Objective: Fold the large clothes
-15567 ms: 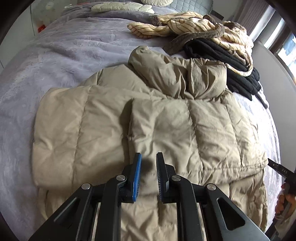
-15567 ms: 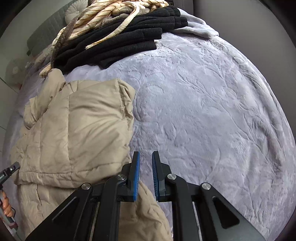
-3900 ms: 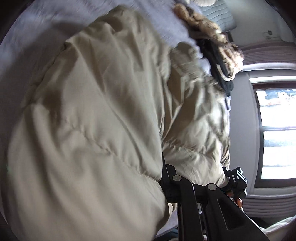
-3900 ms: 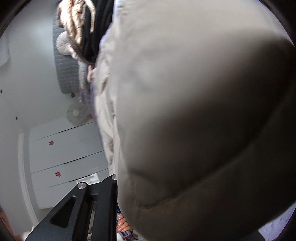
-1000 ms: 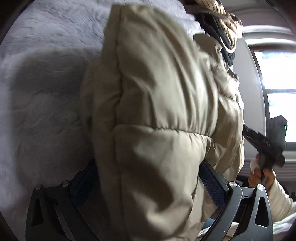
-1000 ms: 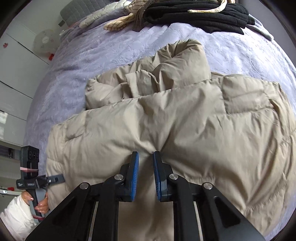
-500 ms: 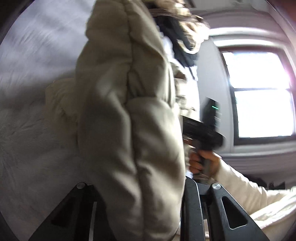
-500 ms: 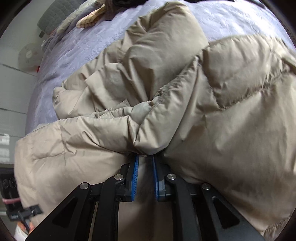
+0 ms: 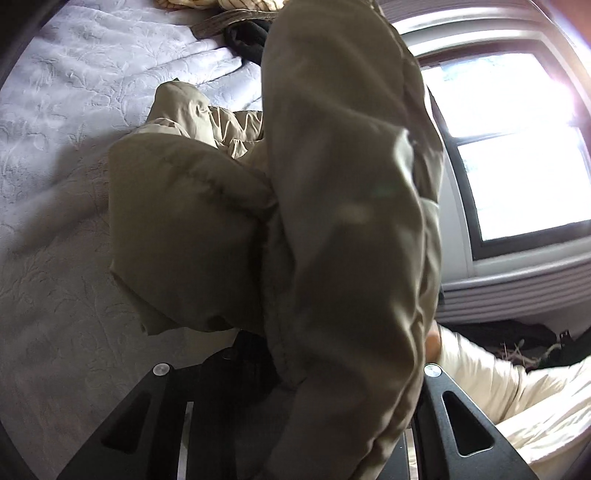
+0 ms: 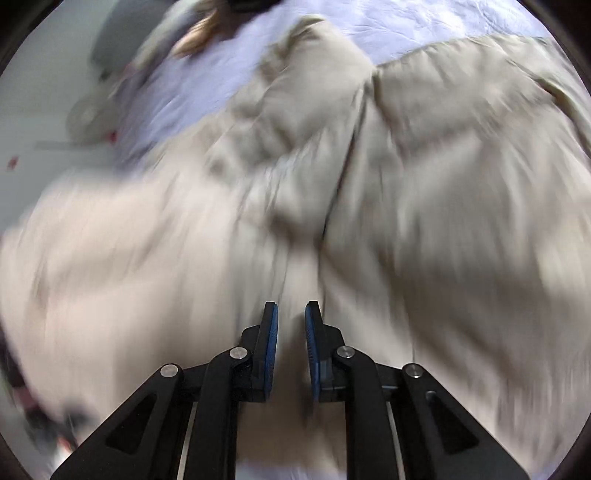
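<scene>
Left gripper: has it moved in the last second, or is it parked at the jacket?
Yes. The left gripper, its jaws having just closed on the beige puffer jacket, has lifted away from the lavender bedspread and swung toward the window.

It's a bedroom in someone's home: a wide bed (image 9: 74,155) under a lilac embossed bedspread, clothes (image 9: 236,22) heaped at its far end, a bright window (image 9: 517,155) with a deep sill alongside, and pale walls (image 10: 48,74) around it.
</scene>
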Tool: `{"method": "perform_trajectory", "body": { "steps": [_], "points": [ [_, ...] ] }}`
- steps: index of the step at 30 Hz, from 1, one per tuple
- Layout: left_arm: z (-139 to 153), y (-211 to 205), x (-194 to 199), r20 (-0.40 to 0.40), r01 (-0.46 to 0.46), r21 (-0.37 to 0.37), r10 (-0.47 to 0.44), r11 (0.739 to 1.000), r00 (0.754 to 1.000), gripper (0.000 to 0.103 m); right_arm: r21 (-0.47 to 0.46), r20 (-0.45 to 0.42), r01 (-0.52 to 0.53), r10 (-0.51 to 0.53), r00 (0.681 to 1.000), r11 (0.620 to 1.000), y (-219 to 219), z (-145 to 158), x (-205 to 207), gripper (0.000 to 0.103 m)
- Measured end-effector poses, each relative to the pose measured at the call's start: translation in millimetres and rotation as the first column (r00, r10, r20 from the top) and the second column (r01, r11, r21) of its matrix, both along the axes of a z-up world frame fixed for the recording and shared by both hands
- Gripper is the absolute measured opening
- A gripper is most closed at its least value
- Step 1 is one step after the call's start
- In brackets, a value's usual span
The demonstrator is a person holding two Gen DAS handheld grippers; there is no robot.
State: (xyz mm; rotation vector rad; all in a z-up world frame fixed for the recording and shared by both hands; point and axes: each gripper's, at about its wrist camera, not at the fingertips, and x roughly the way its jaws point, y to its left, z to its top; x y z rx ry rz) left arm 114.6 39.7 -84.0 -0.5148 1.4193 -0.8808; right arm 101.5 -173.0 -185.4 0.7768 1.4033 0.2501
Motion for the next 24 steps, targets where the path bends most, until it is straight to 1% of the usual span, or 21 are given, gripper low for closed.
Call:
{"method": "perform_trajectory", "body": {
  "steps": [2, 4, 6, 8, 12, 14, 16, 17, 18, 19, 21, 22, 24],
  "points": [
    [7, -8, 2, -0.015, -0.009, 0.009, 0.009, 1.000, 1.000, 0.027, 0.035, -0.009, -0.035, 0.036, 0.999, 0.999, 7, -2, -31, 0.017],
    [16, -21, 1, -0.018, 0.004, 0.024, -0.004, 1.000, 1.000, 0.027, 0.040, -0.020, -0.043, 0.044, 0.999, 0.998, 10, -11, -52, 0.017],
    [26, -44, 1, -0.018, 0.032, 0.048, -0.031, 0.998, 0.999, 0.027, 0.083, -0.049, 0.015, -0.011, 0.999, 0.996, 3, -25, -65, 0.017],
    [35, -73, 0, -0.018, 0.070, 0.074, -0.069, 0.995, 0.997, 0.027, 0.131, -0.056, 0.069, -0.062, 0.996, 0.989, -7, -38, -74, 0.016],
    [43, -141, -8, -0.001, 0.170, 0.118, -0.171, 0.978, 0.985, 0.027, 0.190, -0.050, 0.104, -0.097, 0.994, 0.976, -16, -53, -81, 0.013],
    [38, -175, -12, 0.015, 0.223, 0.147, -0.227, 0.964, 0.974, 0.033, 0.229, -0.051, 0.133, -0.124, 0.991, 0.964, -22, -58, -87, 0.013],
    [28, -201, -14, 0.004, 0.248, 0.137, -0.251, 0.959, 0.968, 0.049, 0.272, -0.059, 0.165, -0.154, 0.986, 0.948, -29, -62, -94, 0.013],
    [22, -205, -12, -0.003, 0.256, 0.128, -0.258, 0.958, 0.966, 0.052, 0.282, -0.061, 0.174, -0.163, 0.985, 0.944, -33, -62, -98, 0.013],
    [17, -216, -11, -0.010, 0.260, 0.120, -0.261, 0.958, 0.965, 0.055, 0.290, -0.061, 0.181, -0.171, 0.983, 0.940, -37, -60, -103, 0.013],
    [13, -222, -10, -0.014, 0.262, 0.114, -0.262, 0.958, 0.965, 0.062, 0.297, -0.057, 0.192, -0.184, 0.981, 0.935, -44, -56, -110, 0.013],
    [2, -239, -5, -0.050, 0.262, 0.088, -0.259, 0.961, 0.965, 0.072, 0.289, -0.044, 0.214, -0.210, 0.977, 0.933, -61, -45, -128, 0.013],
    [-3, -243, -8, -0.072, 0.259, 0.081, -0.253, 0.963, 0.965, 0.073, 0.282, -0.035, 0.224, -0.223, 0.974, 0.933, -68, -39, -137, 0.014],
    [-14, -260, -3, -0.090, 0.259, 0.090, -0.251, 0.962, 0.964, 0.073, 0.219, -0.017, 0.256, -0.259, 0.966, 0.941, -89, -23, -160, 0.027]
  ]
}}
